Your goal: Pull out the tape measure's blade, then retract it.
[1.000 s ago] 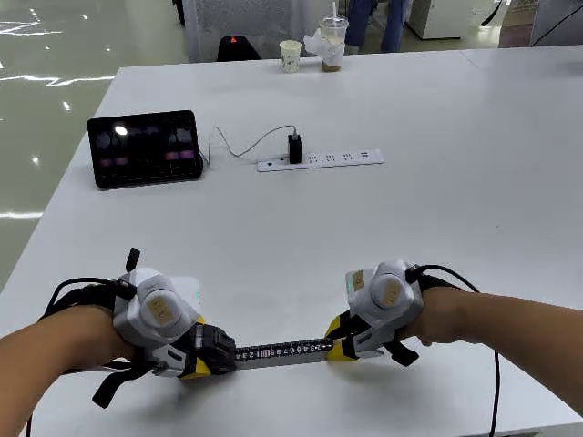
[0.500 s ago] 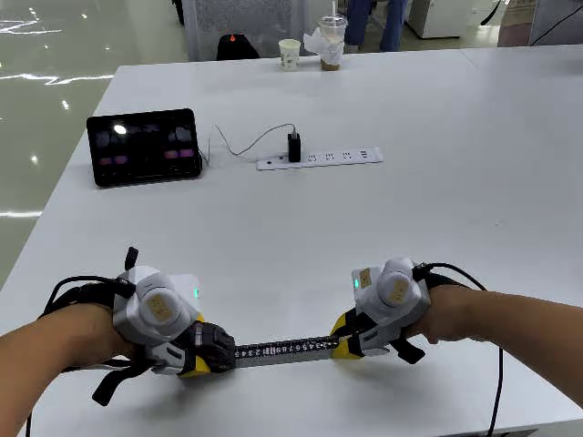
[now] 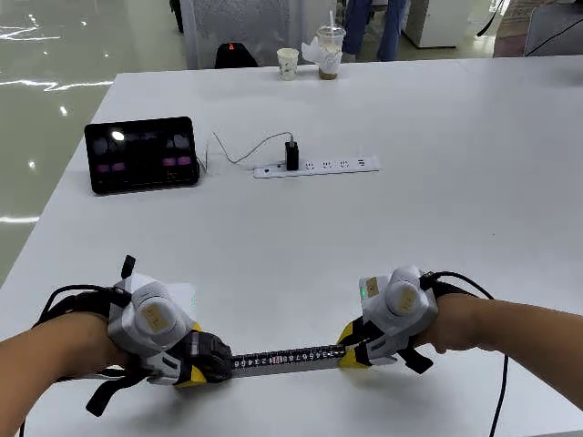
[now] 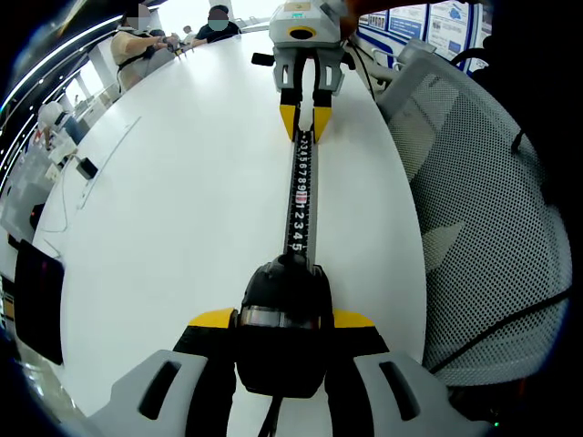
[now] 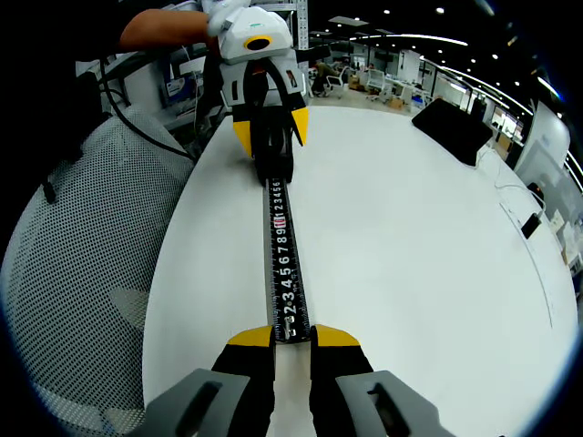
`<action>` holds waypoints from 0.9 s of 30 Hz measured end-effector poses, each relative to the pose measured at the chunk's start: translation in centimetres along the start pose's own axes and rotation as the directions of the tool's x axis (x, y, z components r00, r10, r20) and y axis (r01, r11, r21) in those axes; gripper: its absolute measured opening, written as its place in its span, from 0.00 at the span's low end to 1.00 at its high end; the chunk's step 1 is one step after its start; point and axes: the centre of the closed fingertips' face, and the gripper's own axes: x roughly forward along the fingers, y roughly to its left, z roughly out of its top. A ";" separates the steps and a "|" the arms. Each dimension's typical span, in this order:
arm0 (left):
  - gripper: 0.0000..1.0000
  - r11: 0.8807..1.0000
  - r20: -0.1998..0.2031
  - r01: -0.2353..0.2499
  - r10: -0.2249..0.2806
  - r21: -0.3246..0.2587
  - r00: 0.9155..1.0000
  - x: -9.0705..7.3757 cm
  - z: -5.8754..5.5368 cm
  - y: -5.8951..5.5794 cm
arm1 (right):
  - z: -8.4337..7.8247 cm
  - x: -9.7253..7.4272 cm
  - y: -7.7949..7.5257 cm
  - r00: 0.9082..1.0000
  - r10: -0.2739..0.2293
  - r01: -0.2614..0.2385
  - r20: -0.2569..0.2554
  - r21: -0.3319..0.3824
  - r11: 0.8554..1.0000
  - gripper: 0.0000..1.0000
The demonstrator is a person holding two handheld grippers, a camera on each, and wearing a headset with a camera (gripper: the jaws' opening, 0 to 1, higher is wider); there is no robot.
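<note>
Holding the tape measure's blade (image 5: 281,264) drawn out, taut

The left gripper (image 4: 282,320) is clamped on the black case (image 4: 284,360), anchoring it. The right gripper (image 5: 292,339) has its jaws closed on the blade's tip, opposite. The numbered blade runs straight between them, low over the white table (image 3: 383,237) near its front edge. Keeping it in line likely lets it feed back cleanly.
</note>
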 end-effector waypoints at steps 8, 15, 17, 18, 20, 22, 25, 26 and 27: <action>0.31 1.000 0.000 -0.002 0.002 0.001 1.000 0.0 0.0 -0.1 | 0.0 0.0 0.1 1.000 -0.001 0.001 -0.003 -0.006 1.000 0.10; 0.31 1.000 0.002 -0.002 0.002 0.001 1.000 0.0 0.0 0.0 | -0.6 -0.7 0.0 1.000 -0.004 0.004 -0.007 -0.007 1.000 0.10; 0.32 1.000 0.001 -0.002 0.002 0.001 1.000 0.0 0.0 0.0 | -0.8 -0.8 0.0 1.000 -0.005 0.005 -0.010 -0.005 1.000 0.10; 0.32 1.000 0.002 -0.002 0.002 0.001 1.000 0.0 0.0 0.0 | -0.9 -0.9 0.0 1.000 -0.004 0.004 -0.010 -0.005 1.000 0.10; 0.32 1.000 0.002 -0.002 0.002 0.001 1.000 0.0 0.0 0.0 | -1.1 -1.0 0.0 1.000 -0.004 0.004 -0.015 -0.006 1.000 0.10; 0.32 1.000 0.002 -0.002 0.002 0.001 1.000 0.0 0.0 0.0 | -1.2 -1.2 0.0 1.000 -0.003 0.003 -0.017 -0.004 1.000 0.10; 0.32 1.000 0.002 -0.003 0.003 0.000 1.000 0.0 0.0 0.0 | -1.4 -1.3 0.0 1.000 -0.006 0.006 -0.016 -0.001 1.000 0.10; 0.31 1.000 0.002 -0.003 0.003 0.001 1.000 0.0 0.0 -0.1 | -1.4 -1.4 0.0 1.000 -0.007 0.007 -0.016 -0.002 1.000 0.10; 0.31 1.000 0.001 -0.003 0.003 0.002 1.000 -0.1 0.0 -0.1 | -1.5 -1.5 0.0 1.000 -0.007 0.007 -0.016 0.000 1.000 0.10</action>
